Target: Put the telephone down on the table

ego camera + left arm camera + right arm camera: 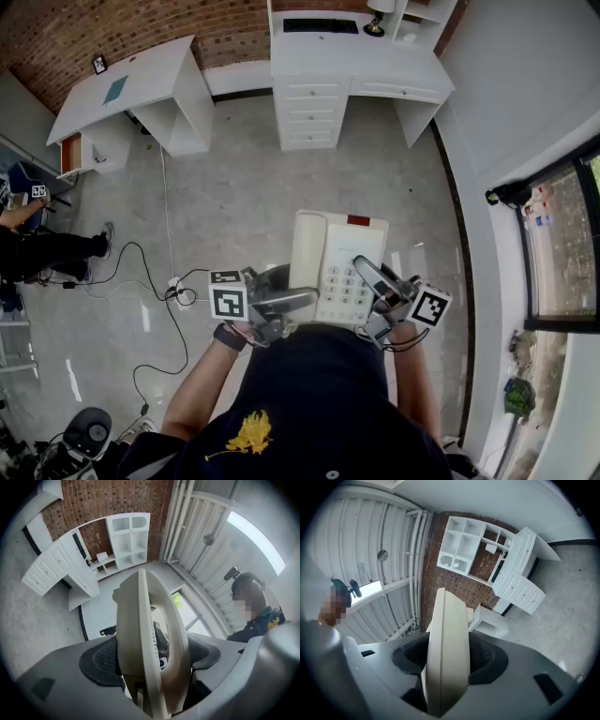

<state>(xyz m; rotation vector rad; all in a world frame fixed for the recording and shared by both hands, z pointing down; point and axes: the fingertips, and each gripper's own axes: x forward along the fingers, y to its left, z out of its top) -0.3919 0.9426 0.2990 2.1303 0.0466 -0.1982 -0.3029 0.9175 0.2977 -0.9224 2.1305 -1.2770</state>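
**Telephone held in the air, tables well ahead**

The cream telephone (337,262) hangs just in front of the person's chest, over bare floor. Its long axis points away from the body toward the white drawer desk (403,70), which is well apart; a second white table (141,80) lies ahead to the left. Each hand has one near corner. The left gripper (281,305) is clenched on the handset-side edge and the right gripper (380,298) on the keypad-side edge, with the pads of both pressed against the casing.

The telephone (330,246) is smooth cream plastic, the floor (244,159) glossy, the brick wall (112,28) rough
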